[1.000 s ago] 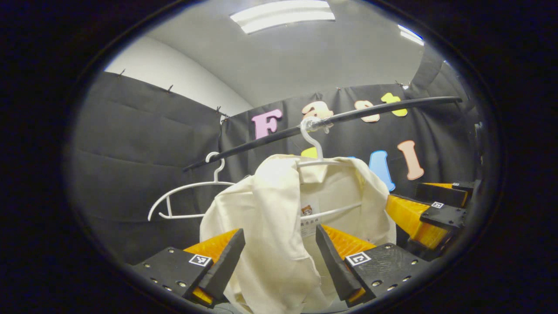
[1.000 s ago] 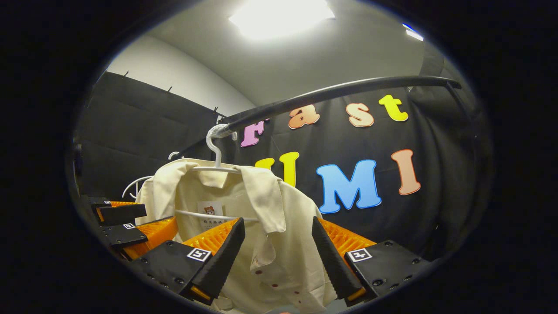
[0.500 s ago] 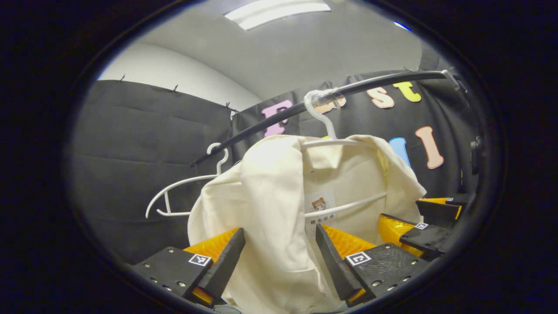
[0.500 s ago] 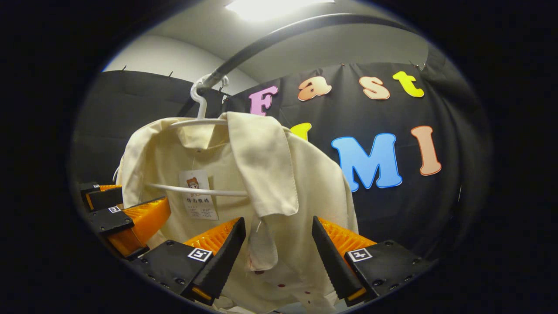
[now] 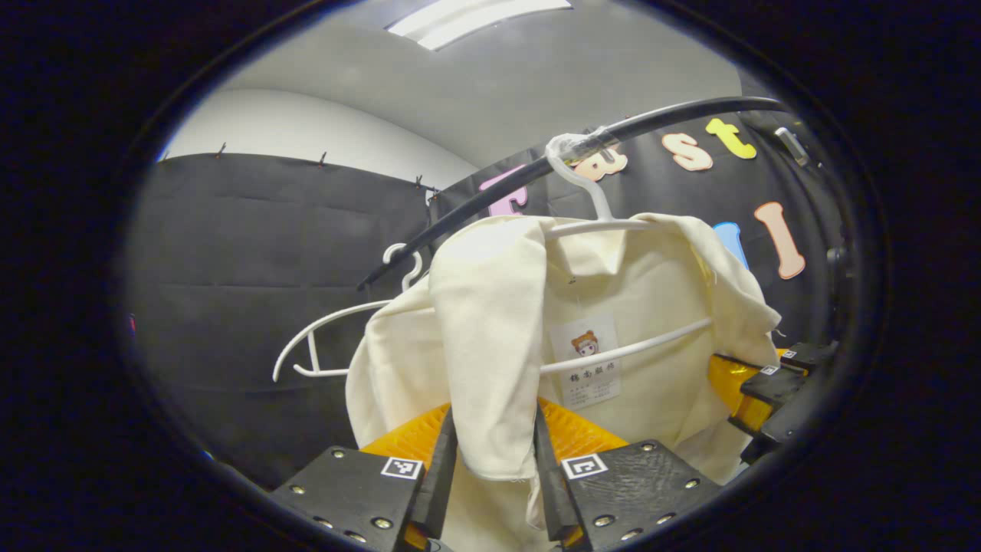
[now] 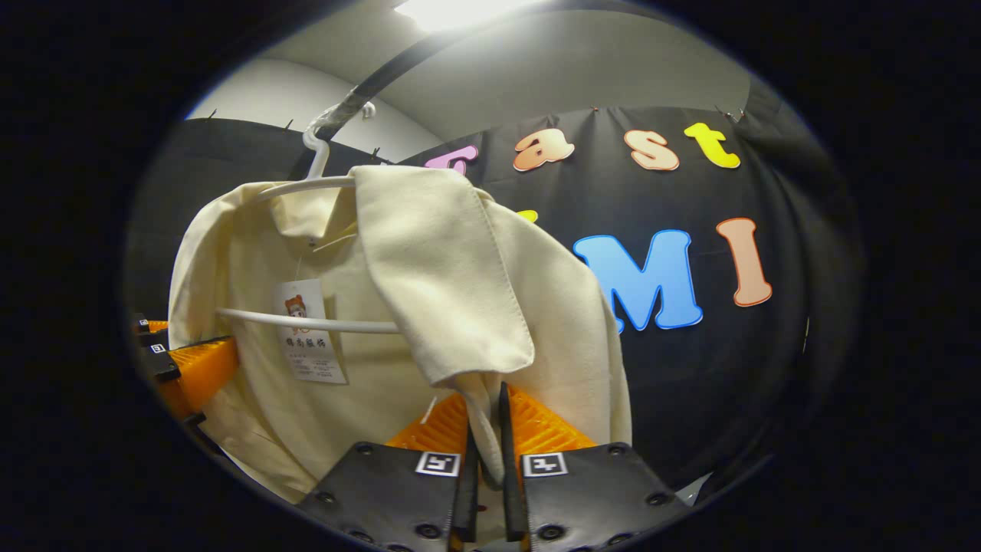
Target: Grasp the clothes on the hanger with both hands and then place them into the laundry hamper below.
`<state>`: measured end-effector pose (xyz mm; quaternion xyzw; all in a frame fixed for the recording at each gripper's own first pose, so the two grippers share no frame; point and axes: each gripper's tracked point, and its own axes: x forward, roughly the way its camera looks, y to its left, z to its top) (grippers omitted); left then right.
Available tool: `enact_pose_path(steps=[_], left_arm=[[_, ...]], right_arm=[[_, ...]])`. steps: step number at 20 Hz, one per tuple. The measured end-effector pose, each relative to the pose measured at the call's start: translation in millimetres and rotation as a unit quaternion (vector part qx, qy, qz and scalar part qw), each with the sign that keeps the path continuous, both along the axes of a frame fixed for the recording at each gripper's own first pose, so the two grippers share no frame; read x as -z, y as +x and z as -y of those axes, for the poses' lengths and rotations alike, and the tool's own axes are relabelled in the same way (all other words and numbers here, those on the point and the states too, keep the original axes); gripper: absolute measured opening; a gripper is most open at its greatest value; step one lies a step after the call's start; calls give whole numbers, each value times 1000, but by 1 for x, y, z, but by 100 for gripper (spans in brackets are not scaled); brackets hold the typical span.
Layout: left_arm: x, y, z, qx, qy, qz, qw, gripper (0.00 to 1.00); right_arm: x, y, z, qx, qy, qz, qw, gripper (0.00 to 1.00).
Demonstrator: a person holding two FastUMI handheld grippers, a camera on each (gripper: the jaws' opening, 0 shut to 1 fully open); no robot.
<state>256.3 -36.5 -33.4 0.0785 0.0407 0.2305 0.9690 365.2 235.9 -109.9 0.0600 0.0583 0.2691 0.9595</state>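
On our left, an empty white hanger point(image 5: 322, 349) hangs from the black rail point(image 5: 490, 201), just beside the one that carries the cream shirt point(image 5: 644, 307). Our left gripper point(image 5: 490, 475) has its jaws drawn in on the shirt's front panel, and both fingers press the cloth from either side. Further right, in the right gripper view, our right gripper point(image 6: 484, 468) has its jaws nearly together, pinching a thin fold of the other front panel below the collar flap.

The shirt sits on its hanger point(image 5: 613, 230), draped over both shoulders, with the hook looped on the rail. We cannot see the hamper from here.

We judge the risk lies in the pull. If we draw straight down, the shoulders may snag on the hanger arms and drag the hanger with them. The right grip holds little cloth and could slip. Uneven pulling would tilt the hanger.
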Motion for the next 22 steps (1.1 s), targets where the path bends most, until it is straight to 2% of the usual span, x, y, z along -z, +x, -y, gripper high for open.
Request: enact_pose_path(steps=[1, 2, 3, 4, 5, 7, 8, 10, 11, 12, 14, 15, 16, 17, 18, 19, 20, 22], left_arm=[[0, -2, -2, 0, 0, 0, 1000, 46], [-1, -4, -4, -1, -1, 2, 1000, 30], [0, 0, -4, 12, -5, 5, 1000, 20], [-1, -1, -6, 13, -10, 8, 1000, 15], [-4, -3, -2, 23, -12, 14, 1000, 5], [-16, -13, -3, 28, 3, 27, 999, 5], [-26, -23, -12, 9, 21, 37, 999, 5], [-45, -32, -13, 10, 55, 49, 997, 1], [-53, -36, -12, 11, 68, 53, 996, 1], [-60, -38, -13, 12, 78, 55, 995, 1], [-61, -42, -15, 15, 82, 51, 995, 0], [-61, -42, -17, 15, 81, 49, 995, 0], [-61, -43, -20, 17, 81, 48, 995, 1], [-61, -40, -20, 23, 82, 46, 995, 1], [-60, -38, -17, 30, 81, 40, 995, 1], [-57, -37, -16, 36, 75, 35, 996, 1], [-51, -38, -14, 40, 69, 29, 996, 1], [-46, -35, -9, 45, 60, 25, 997, 2]], right_arm=[[-2, 4, 8, 14, 1, 8, 1000, 6], [-4, 3, 7, 11, -2, 14, 1000, 5], [-6, 6, 7, 10, -11, 22, 1000, 5], [-10, 4, 9, 10, -18, 35, 999, 6], [-15, 4, 13, 12, -21, 47, 999, 6], [-26, 8, 30, 39, -25, 79, 996, 5], [-34, 12, 36, 51, -28, 95, 994, 3], [-49, 15, 45, 69, -28, 118, 990, 3], [-55, 18, 51, 79, -25, 126, 989, 6], [-60, 19, 56, 87, -21, 131, 987, 3], [-68, 27, 68, 103, -11, 134, 986, 0], [-72, 33, 74, 110, -6, 135, 985, 3], [-75, 37, 78, 114, -3, 136, 984, 0], [-77, 41, 82, 119, -1, 139, 983, 3], [-79, 43, 85, 121, -2, 142, 982, 0], [-82, 43, 87, 121, 0, 144, 982, 3], [-83, 41, 87, 122, 1, 147, 982, 0], [-86, 37, 86, 122, 2, 152, 981, 3]])
